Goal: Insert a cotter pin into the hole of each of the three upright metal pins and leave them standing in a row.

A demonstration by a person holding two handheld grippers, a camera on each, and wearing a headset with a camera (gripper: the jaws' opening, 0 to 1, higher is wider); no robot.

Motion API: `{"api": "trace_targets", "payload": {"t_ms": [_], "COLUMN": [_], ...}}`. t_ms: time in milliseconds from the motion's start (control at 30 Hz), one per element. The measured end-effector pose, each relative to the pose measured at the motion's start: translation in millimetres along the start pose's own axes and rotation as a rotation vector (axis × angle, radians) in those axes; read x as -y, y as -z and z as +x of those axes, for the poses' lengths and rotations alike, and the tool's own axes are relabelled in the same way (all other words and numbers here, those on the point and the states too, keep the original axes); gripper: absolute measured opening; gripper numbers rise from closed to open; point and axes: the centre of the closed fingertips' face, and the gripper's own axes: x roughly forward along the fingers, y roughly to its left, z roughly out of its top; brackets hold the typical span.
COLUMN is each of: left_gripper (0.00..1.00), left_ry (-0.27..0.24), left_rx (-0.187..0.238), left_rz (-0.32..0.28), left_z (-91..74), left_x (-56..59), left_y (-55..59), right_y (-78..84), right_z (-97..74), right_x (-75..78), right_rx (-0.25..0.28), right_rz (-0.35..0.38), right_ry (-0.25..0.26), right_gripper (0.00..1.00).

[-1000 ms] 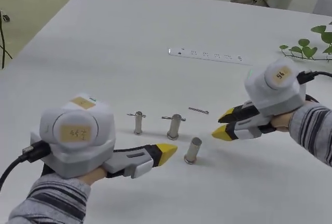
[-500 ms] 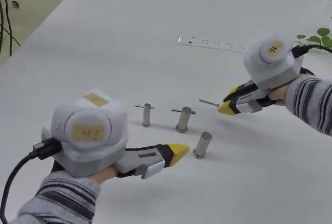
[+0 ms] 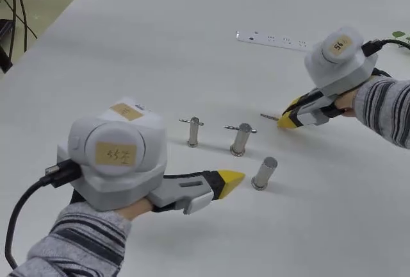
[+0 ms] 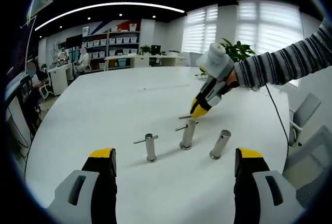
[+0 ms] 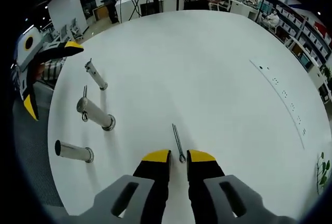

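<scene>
Three upright metal pins stand on the white table. The left pin (image 3: 193, 131) (image 4: 151, 147) and the middle pin (image 3: 241, 138) (image 4: 188, 133) each carry a cotter pin through the top. The right pin (image 3: 264, 172) (image 4: 220, 143) is bare. A loose cotter pin (image 3: 269, 117) (image 5: 177, 140) lies flat behind them. My right gripper (image 3: 286, 122) (image 5: 179, 156) is lowered onto it, with its jaws a narrow gap apart and the pin's eye end between the tips. My left gripper (image 3: 230, 179) (image 4: 176, 154) hovers wide open in front of the row and holds nothing.
A white power strip (image 3: 269, 38) (image 5: 282, 97) lies at the far side of the table (image 3: 128, 52). Plant leaves (image 3: 400, 34) show at the far right edge. Bare tabletop surrounds the pins on the left and front.
My right gripper has moved in toward the loose cotter pin and its jaws have narrowed around the pin's end. My left gripper has held its place. The head camera has shifted.
</scene>
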Motion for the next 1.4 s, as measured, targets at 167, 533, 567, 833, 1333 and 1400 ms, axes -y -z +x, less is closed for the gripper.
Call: {"api": "trace_targets", "payload": {"t_ms": [167,533,567,833,1333,1400], "left_gripper": [0.93,0.92,0.92,0.9,0.79,0.78], "left_ry": [0.002,0.012,0.011,0.03,0.122,0.136], "left_rx": [-0.01,-0.024,-0.027,-0.045,-0.045,-0.043], "left_rz": [-0.006,0.004,0.006,-0.014,0.005,0.003], "left_z": [0.7,1.1,1.0,-0.8,2.1,2.9], "left_x": [0.0,3.7,3.5,5.3,21.7,24.0], "left_y": [2.2,5.5,6.0,10.4,-1.5,-3.7], "right_y": [0.3,3.5,3.5,-3.8,-6.1,-4.4], "right_z": [-0.3,1.5,1.2,-8.1,-54.2,-60.8], "right_x": [-1.1,0.3,0.1,-0.8,-19.4,-24.8], "right_rx": [-0.007,-0.023,-0.024,0.002,0.063,0.072], "right_rz": [-0.006,-0.045,-0.046,-0.071,-0.181,-0.189], "right_ry": [-0.004,0.006,0.007,0.026,0.096,0.099], "right_gripper": [0.06,0.0,0.0,0.0,0.0,0.0]}}
